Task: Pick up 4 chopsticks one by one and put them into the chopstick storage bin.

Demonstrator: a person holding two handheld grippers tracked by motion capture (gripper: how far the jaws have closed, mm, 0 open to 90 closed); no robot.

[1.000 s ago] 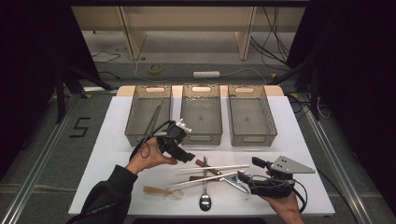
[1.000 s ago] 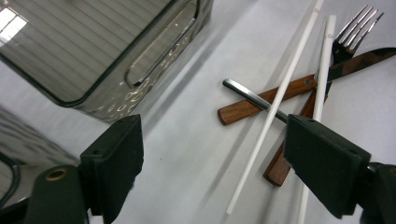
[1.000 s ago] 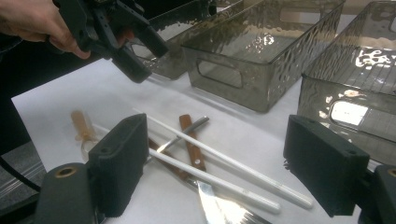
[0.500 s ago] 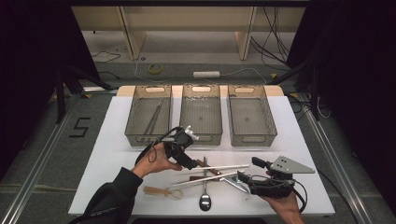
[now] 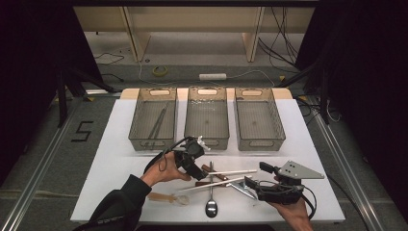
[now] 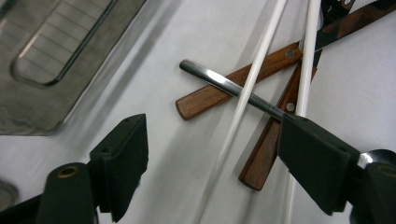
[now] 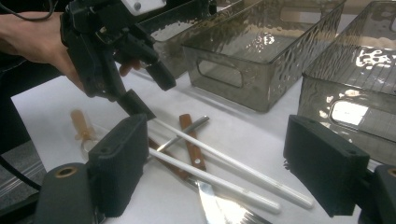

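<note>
A heap of cutlery lies at the table's front: two white chopsticks (image 5: 231,172), wooden-handled knives (image 5: 214,172), a metal spoon (image 5: 210,204) and a pale plastic spoon (image 5: 166,197). My left gripper (image 5: 199,163) hovers low over the heap's left end. In the left gripper view its jaws have just been closing, with one white chopstick (image 6: 243,102) running between the pads untouched, beside the spoon's handle (image 6: 224,84) and a wooden handle (image 6: 201,100). My right gripper (image 5: 255,175) rests open at the heap's right end, its jaws facing the chopsticks (image 7: 224,161) and the left gripper (image 7: 149,91).
Three clear bins stand in a row behind the heap: the left bin (image 5: 139,142) holds long metal pieces, while the middle bin (image 5: 208,142) and right bin (image 5: 260,142) look bare inside. The white tabletop (image 5: 110,183) ends just in front of the cutlery.
The left hand has carried its gripper right and down, from beside the left bin to over the cutlery heap. The right gripper has stayed put.
</note>
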